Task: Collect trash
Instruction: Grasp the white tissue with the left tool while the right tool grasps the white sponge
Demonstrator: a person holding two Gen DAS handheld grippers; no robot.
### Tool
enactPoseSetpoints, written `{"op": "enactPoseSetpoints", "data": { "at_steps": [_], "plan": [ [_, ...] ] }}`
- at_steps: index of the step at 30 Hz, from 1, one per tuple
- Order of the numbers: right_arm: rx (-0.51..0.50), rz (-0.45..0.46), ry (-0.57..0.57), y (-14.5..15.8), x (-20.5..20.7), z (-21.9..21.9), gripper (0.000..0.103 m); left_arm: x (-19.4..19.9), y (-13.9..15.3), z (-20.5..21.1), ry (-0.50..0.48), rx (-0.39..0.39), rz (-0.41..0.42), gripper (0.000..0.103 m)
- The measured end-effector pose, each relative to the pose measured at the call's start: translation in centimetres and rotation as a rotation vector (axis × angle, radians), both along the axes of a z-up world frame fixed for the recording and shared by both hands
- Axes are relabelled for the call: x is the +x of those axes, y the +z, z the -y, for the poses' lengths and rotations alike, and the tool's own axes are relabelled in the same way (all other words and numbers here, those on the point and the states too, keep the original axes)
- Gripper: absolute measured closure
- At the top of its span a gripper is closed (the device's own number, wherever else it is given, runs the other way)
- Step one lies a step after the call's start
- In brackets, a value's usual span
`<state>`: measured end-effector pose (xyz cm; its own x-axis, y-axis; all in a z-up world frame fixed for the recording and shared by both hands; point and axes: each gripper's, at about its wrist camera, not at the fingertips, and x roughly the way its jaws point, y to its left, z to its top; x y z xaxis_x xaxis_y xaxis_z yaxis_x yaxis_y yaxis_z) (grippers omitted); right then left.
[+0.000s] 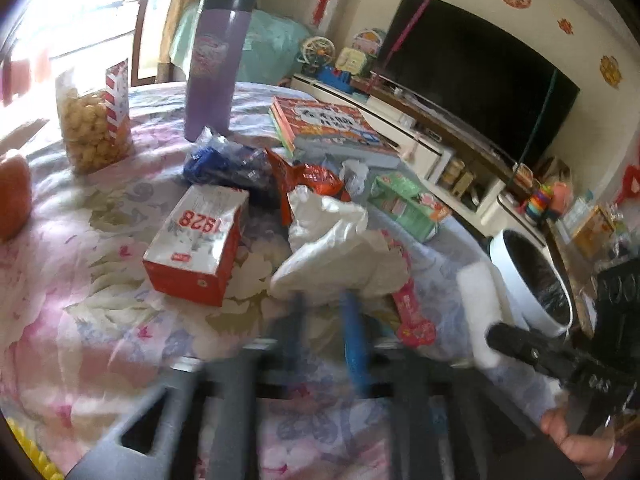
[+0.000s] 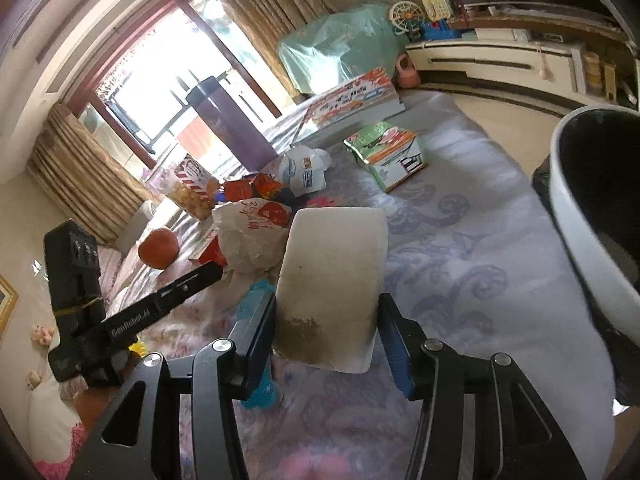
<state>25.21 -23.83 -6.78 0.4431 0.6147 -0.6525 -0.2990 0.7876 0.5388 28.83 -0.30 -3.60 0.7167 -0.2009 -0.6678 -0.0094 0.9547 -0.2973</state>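
Progress: early by the look of it; most trash is seen on the bench [image 1: 100, 320], nothing is visible inside the bin [image 2: 576, 216] beyond its dark liner.
Done: one item, a white foam block [image 2: 332, 284], is lifted off the cloth and carried near the bin.
Left: crumpled white bag [image 1: 336, 248], red wrapper [image 1: 312, 184], blue wrapper [image 1: 224, 164], pink wrapper [image 1: 412, 316], small white wrapper [image 2: 304, 172]. Red box [image 1: 200, 240] and green box [image 1: 408, 204] may be trash too, cannot be told.
Likely kept: purple flask [image 1: 216, 64], snack bag [image 1: 94, 120], book [image 1: 332, 128], orange [image 2: 158, 248].
Right tongs [image 2: 326, 332]: clamped on the foam block at both sides, block held upright between the blue pads, bin just to the right.
Right pose: raised above the bench, pointed forward and slightly down.
Left tongs [image 1: 324, 320]: blurred; jaws set partly apart, nothing gripped; tips at the near edge of the white bag, contact cannot be told.
Left pose: low over the bench, aimed at the pile.
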Motion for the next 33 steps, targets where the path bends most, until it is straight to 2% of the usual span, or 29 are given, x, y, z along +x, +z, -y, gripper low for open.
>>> {"op": "enactPoseSetpoints", "data": {
  "at_steps": [1, 6, 9, 10, 12, 13, 14, 15, 16, 19, 26, 33],
  "plan": [
    [0.003, 0.002, -0.001, 0.2, -0.1, 0.1, 0.052, -0.3, 0.3, 0.0, 0.011, 0.004, 0.012, 0.044],
    [0.002, 0.028, -0.018, 1.1, -0.7, 1.3, 0.052, 1.2, 0.8, 1.5, 0.0, 0.018, 0.028, 0.038],
    [-0.001, 0.032, -0.026, 1.1, -0.8, 1.7, 0.052, 2.5, 0.1, 2.7, 0.0, 0.074, 0.025, 0.038],
    [-0.003, 0.031, -0.028, 1.0, -0.6, 1.7, 0.052, 2.8, -0.2, 3.1, 0.0, 0.098, 0.027, 0.039],
    [-0.002, 0.024, -0.035, 0.7, -0.6, 2.0, 0.052, 3.2, -0.5, 3.6, -0.003, 0.129, 0.034, 0.053],
    [-0.004, 0.023, -0.036, 0.6, -0.7, 2.0, 0.052, 3.3, -0.5, 4.0, -0.01, 0.136, 0.032, 0.066],
    [-0.005, 0.023, -0.036, 0.6, -0.7, 2.1, 0.052, 3.2, -0.5, 4.1, -0.016, 0.136, 0.033, 0.072],
    [-0.005, 0.024, -0.038, 0.5, -0.7, 2.1, 0.052, 3.0, -0.4, 4.1, -0.021, 0.131, 0.04, 0.082],
    [-0.004, 0.024, -0.039, 0.6, -0.8, 2.2, 0.052, 2.8, -0.3, 4.1, -0.03, 0.127, 0.039, 0.084],
    [0.003, 0.027, -0.042, 0.7, -1.0, 2.2, 0.052, 1.7, 0.2, 3.9, -0.029, 0.132, 0.051, 0.087],
    [0.011, 0.059, -0.041, 1.8, -1.9, 2.9, 0.052, -2.0, 2.2, 3.3, -0.041, 0.064, 0.098, 0.088],
    [0.011, 0.09, -0.075, 2.9, -2.4, 4.7, 0.052, -5.2, 4.1, 4.4, -0.087, 0.033, 0.151, 0.088]
  ]
}}
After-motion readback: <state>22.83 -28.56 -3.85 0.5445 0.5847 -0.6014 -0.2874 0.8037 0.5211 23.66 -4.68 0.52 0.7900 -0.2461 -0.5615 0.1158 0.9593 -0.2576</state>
